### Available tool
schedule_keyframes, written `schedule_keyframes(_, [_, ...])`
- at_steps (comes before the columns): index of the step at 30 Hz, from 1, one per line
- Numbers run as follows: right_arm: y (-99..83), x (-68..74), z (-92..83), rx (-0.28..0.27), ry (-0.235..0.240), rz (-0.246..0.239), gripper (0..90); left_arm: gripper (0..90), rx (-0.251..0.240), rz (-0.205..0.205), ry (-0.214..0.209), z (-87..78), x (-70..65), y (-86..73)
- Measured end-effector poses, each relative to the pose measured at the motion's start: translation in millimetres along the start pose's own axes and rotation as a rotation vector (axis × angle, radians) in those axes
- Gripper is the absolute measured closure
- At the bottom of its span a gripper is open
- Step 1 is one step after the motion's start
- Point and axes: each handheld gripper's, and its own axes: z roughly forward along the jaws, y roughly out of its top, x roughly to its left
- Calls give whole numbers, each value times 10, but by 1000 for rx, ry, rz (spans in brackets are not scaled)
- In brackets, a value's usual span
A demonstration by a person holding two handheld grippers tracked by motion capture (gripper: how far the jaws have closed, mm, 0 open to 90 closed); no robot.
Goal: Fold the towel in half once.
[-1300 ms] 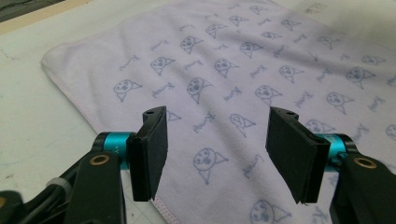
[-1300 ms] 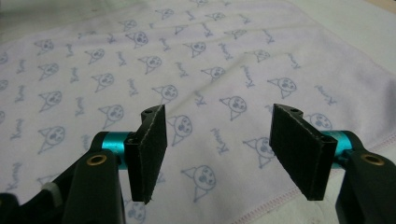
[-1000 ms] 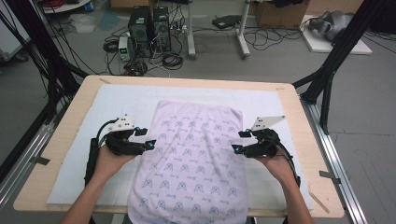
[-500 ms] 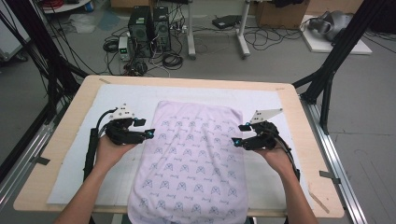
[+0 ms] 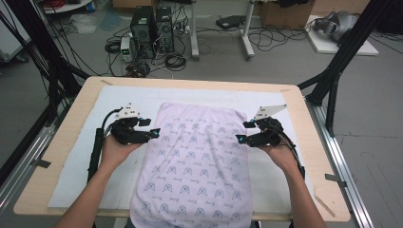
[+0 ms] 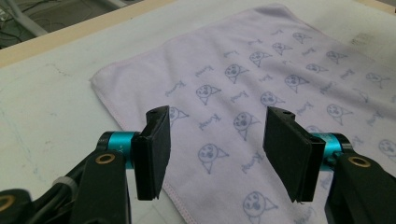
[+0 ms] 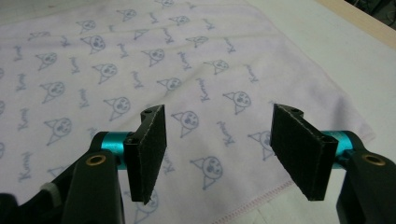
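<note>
Nearest the person's edge of the table [image 5: 62, 142], the near end of the towel [image 5: 197, 171] hangs slightly over the front lip; the rest lies flat on the white mat [image 5: 81, 166], long axis running away from the person, pale pink with a small printed pattern.

Left gripper [image 5: 151, 134] sits at the towel's left long edge, roughly two thirds of the way up; right gripper [image 5: 243, 137] mirrors it at the right edge. Both jaws spread wide, nothing between the pads. In the left gripper view the pads [image 6: 154, 151] hover above the hemmed edge with the far-left corner of the towel [image 6: 261, 88] ahead of them. Right gripper view: same picture, pads [image 7: 148, 151] over the stitched hem of the towel [image 7: 140, 56], far-right corner ahead and to the right.

My read: this is the approach before a grab on both side edges, probably for a fold.

How to do it well:
- Drop both sets of jaws so one pad slides under the hem, other on top. Cloth is thin, so scrape along the mat, not above it.
- Bite at matching points on each side, else the fold skews.
- Pinch only one layer plus hem, don't bunch it.
- Lift both hands together, keep tension across the width.

Farther off: bare mat beyond the towel's far edge, then the wooden table rim.
</note>
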Motion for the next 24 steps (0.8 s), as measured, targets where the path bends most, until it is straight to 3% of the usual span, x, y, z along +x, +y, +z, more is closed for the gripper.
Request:
schedule_keyframes(4, [-20,-83,11,-1,-17,17,366,419,24,12,8,120,66,84])
schedule_keyframes(8, [-11,-206,79,19,-38,37,373,419,65,-13,44,278,216,117])
schedule_keyframes(10, [-12,-260,136,31,-48,40,376,423,82,-17,59,343,267,105])
schedule_keyframes(15, [-86,-401,302,58,-74,71,395,462,63,-33,87,503,358,42])
schedule_keyframes(18, [-123,-460,388,78,-105,88,409,484,100,-34,118,624,415,-24])
schedule_keyframes(24, [-215,-573,491,114,-143,142,462,540,118,-98,159,827,488,-125])
